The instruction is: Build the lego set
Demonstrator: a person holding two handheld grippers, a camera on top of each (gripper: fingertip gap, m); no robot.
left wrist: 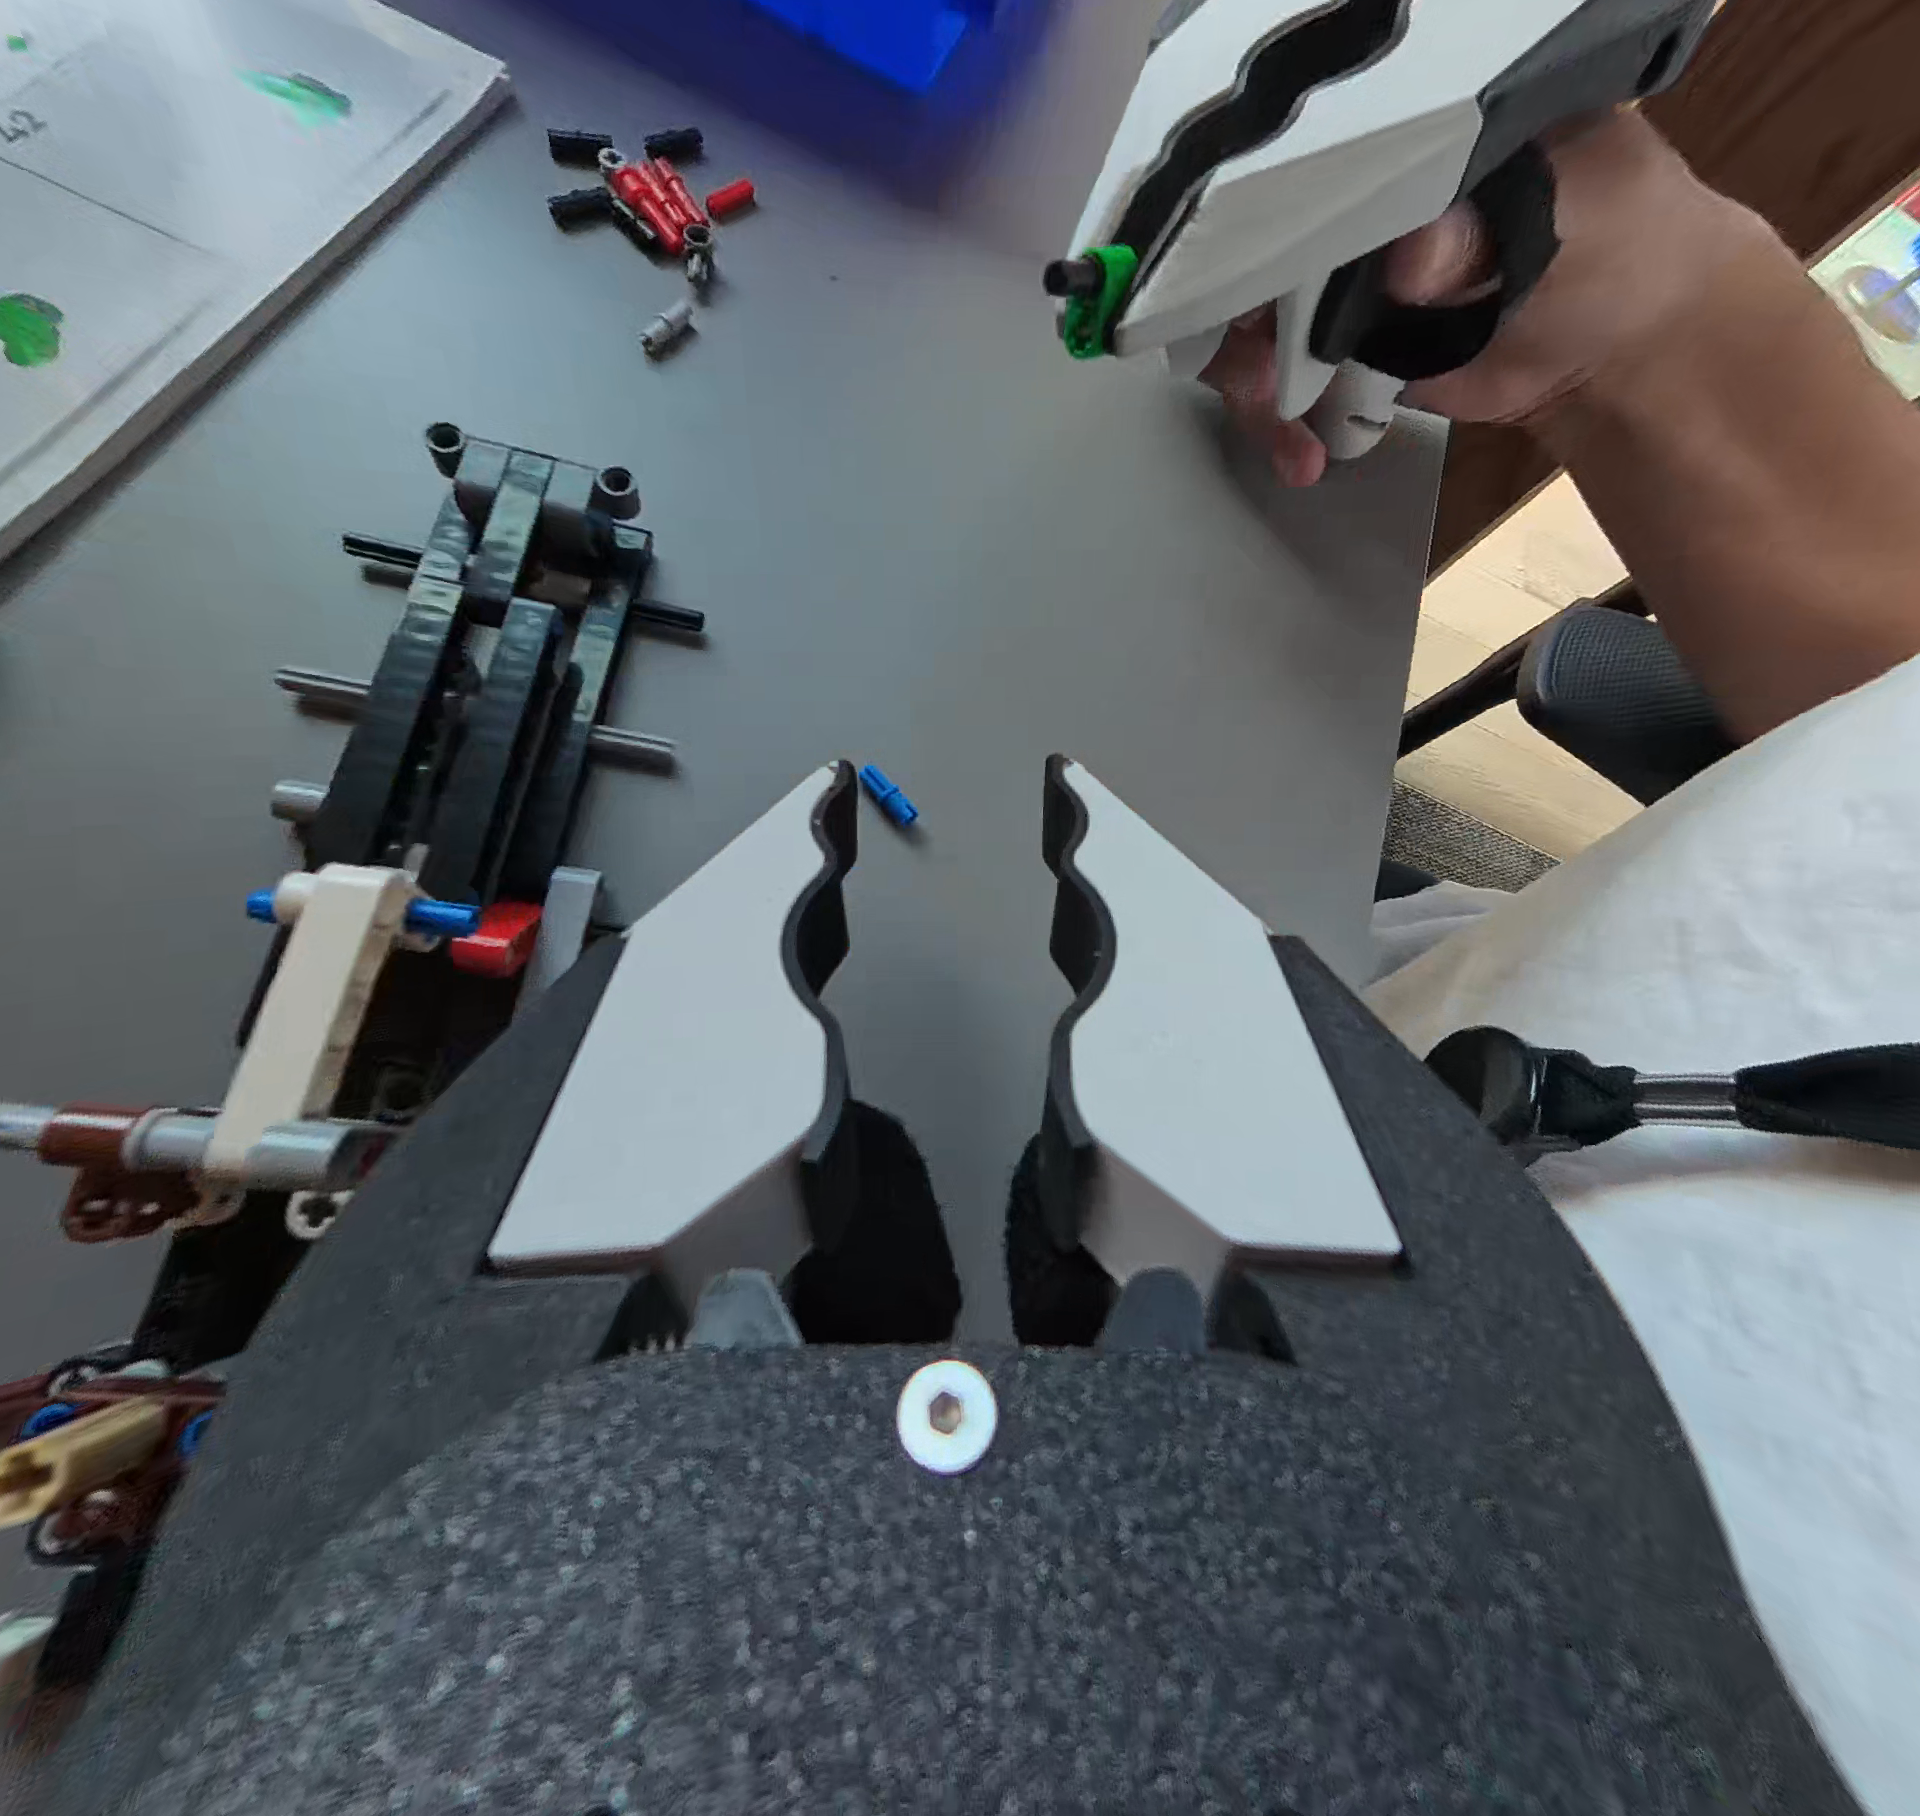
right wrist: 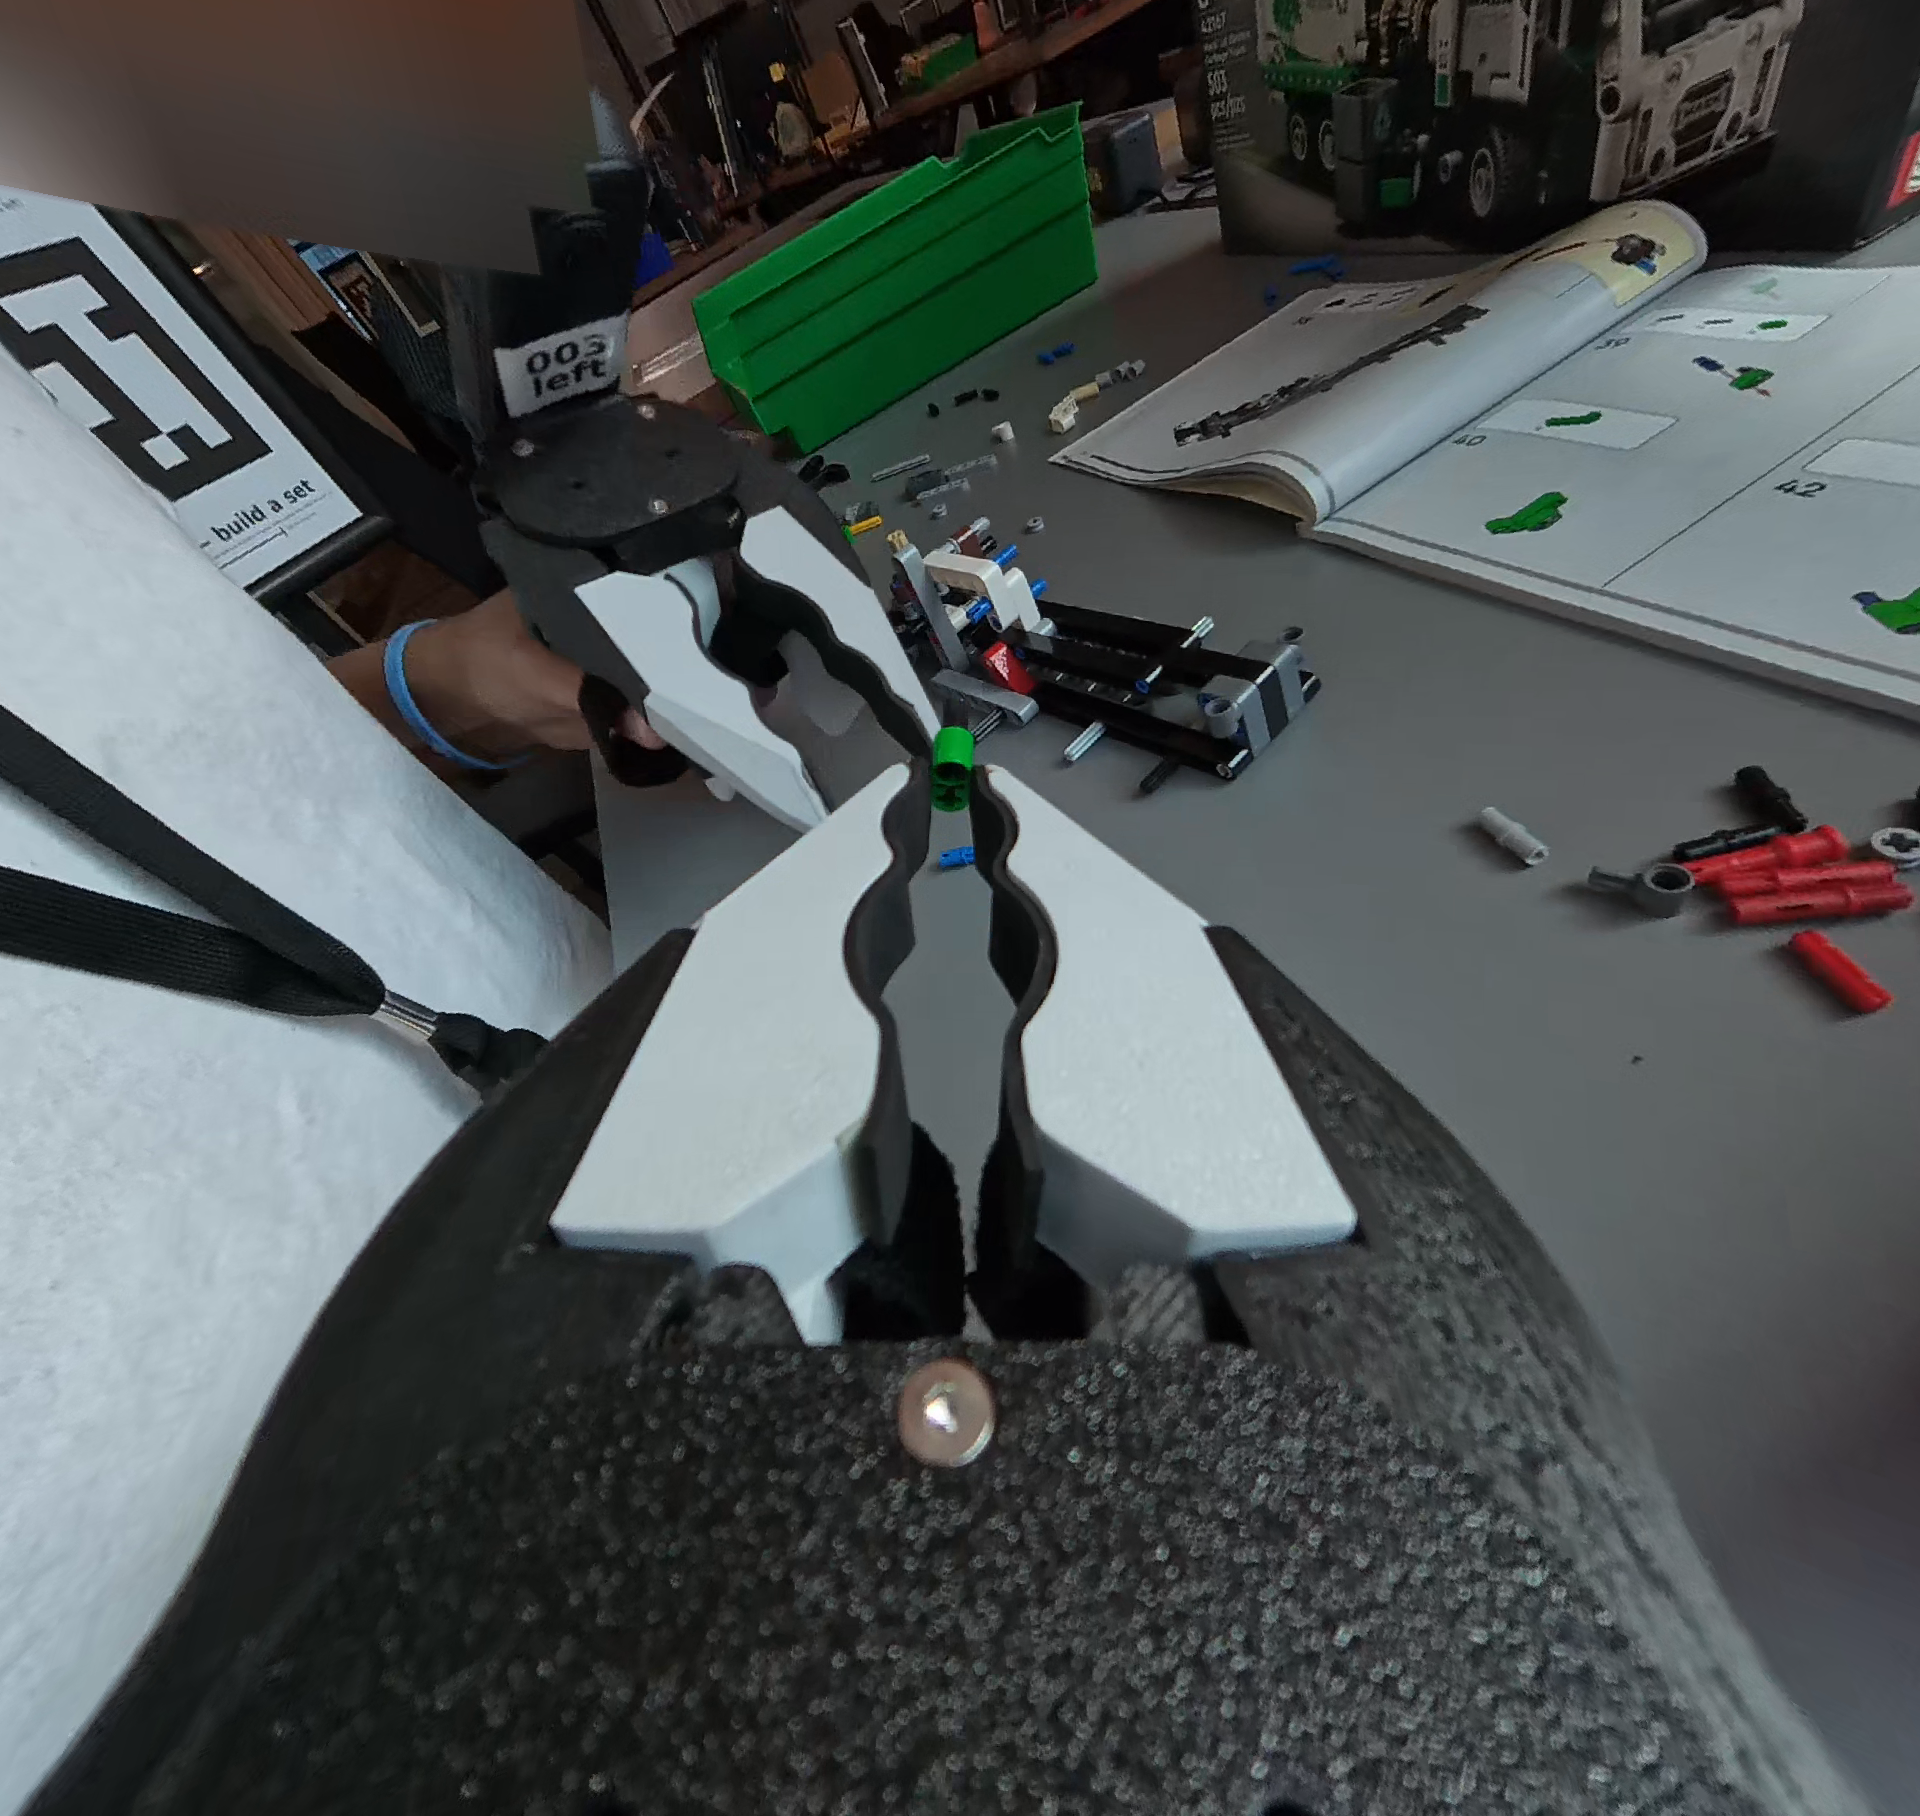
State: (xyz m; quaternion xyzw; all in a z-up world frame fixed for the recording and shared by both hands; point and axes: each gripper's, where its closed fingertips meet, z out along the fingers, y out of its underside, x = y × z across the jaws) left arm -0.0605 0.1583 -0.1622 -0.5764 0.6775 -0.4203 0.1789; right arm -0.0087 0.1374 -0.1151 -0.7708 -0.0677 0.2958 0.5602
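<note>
1. Left wrist view: the left tongs (left wrist: pixel 951 779) are spread wide over the grey surface (left wrist: pixel 987 540), pinching nothing. A small blue pin (left wrist: pixel 889 794) lies flat between the tips, close to the left finger. The spread looks set to take it up, as I judge.
2. Same view: the pin's long axis slants, its far end towards the half-built black frame (left wrist: pixel 509 665), its near end towards the surface's right edge. The frame lies left of the tongs, its length running away towards the open booklet (left wrist: pixel 208 239) at the far left corner.
3. Same view: the right tongs (left wrist: pixel 1091 301) hang above the surface near its right edge, pinching a green connector (left wrist: pixel 1099 296) with a black pin poking out towards the frame; probably held ready for fitting.
4. Right wrist view: the right tongs (right wrist: pixel 951 774) are pressed on the green connector (right wrist: pixel 951 753), which stands upright at the very tips, round hole facing the camera.
5. Same view: the blue pin (right wrist: pixel 954 858) shows through the gap, flat on the surface (right wrist: pixel 1351 935), long axis crosswise. The left tongs (right wrist: pixel 883 727) slant down just beside it. Loose red pins (right wrist: pixel 1808 883) lie near the right edge.
</note>
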